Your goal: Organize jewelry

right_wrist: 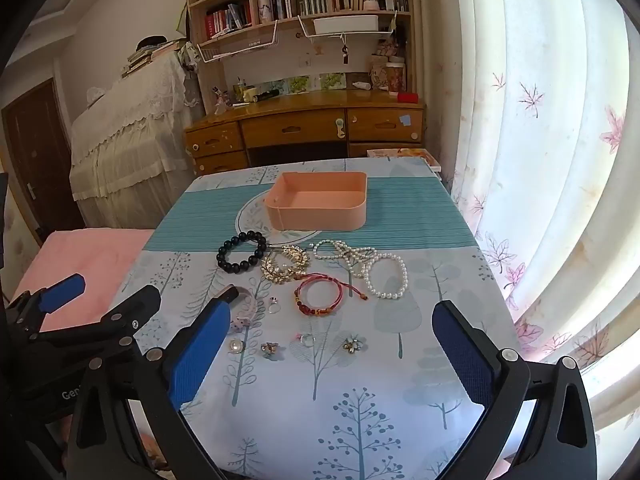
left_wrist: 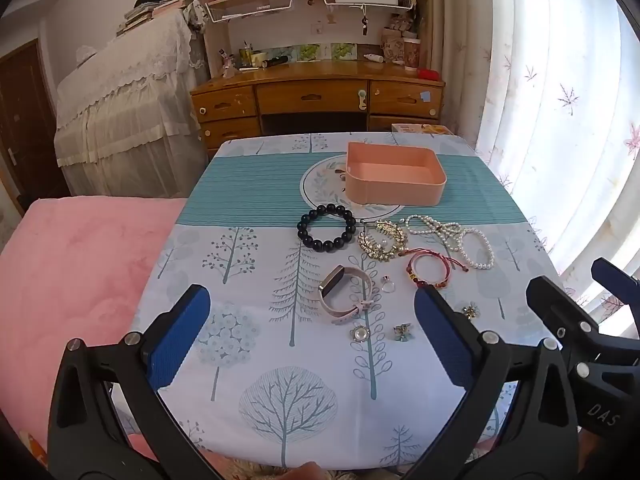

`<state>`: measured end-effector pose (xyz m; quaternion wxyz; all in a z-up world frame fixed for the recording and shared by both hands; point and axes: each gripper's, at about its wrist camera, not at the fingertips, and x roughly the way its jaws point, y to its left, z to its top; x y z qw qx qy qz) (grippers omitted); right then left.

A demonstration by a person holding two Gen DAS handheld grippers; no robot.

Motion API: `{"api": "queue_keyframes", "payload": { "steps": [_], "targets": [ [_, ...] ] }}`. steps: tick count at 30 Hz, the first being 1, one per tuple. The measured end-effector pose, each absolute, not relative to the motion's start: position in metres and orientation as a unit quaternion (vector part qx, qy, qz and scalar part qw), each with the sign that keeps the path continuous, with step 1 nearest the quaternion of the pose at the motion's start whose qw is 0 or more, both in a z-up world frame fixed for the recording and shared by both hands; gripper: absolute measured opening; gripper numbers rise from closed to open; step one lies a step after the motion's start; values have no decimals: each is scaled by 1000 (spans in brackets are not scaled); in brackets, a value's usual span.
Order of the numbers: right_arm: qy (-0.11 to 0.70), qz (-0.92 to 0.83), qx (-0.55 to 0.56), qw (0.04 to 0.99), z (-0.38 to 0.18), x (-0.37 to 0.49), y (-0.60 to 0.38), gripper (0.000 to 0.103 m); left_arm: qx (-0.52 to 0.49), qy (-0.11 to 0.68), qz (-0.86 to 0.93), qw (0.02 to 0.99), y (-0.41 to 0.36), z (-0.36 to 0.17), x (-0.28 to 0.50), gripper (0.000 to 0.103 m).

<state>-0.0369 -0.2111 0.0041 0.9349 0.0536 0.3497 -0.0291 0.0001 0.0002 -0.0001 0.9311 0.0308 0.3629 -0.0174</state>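
Note:
An empty peach box point(left_wrist: 395, 178) point(right_wrist: 320, 200) stands at the far middle of the table. In front of it lie a black bead bracelet point(left_wrist: 326, 227) point(right_wrist: 241, 251), a gold hair comb point(left_wrist: 382, 240) point(right_wrist: 285, 264), pearl strands point(left_wrist: 452, 238) point(right_wrist: 362, 262), a red cord bracelet point(left_wrist: 432, 268) point(right_wrist: 320, 296), a pink watch point(left_wrist: 347, 294) point(right_wrist: 242, 304), a ring point(left_wrist: 388, 285) point(right_wrist: 274, 304) and small brooches point(left_wrist: 362, 334) point(right_wrist: 354, 343). My left gripper point(left_wrist: 312, 336) and right gripper point(right_wrist: 332, 352) are both open and empty, above the near part of the table.
The table wears a tree-print cloth point(left_wrist: 288, 360). A pink bed point(left_wrist: 72, 264) lies left of it. A wooden desk point(left_wrist: 316, 96) and bookshelves stand behind. A curtain point(left_wrist: 560, 100) hangs on the right.

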Motion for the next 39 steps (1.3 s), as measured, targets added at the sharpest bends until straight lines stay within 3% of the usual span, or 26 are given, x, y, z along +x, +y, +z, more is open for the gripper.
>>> {"api": "queue_keyframes", "payload": {
  "steps": [11,39],
  "targets": [
    [349,-26,62,935,2,-37,-213,103,31,366,-34,930,-3,1,-1,96],
    [351,-25,64,934,0,-41,-213,103,20,376,-32,926,2,-10,0,96]
  ]
}}
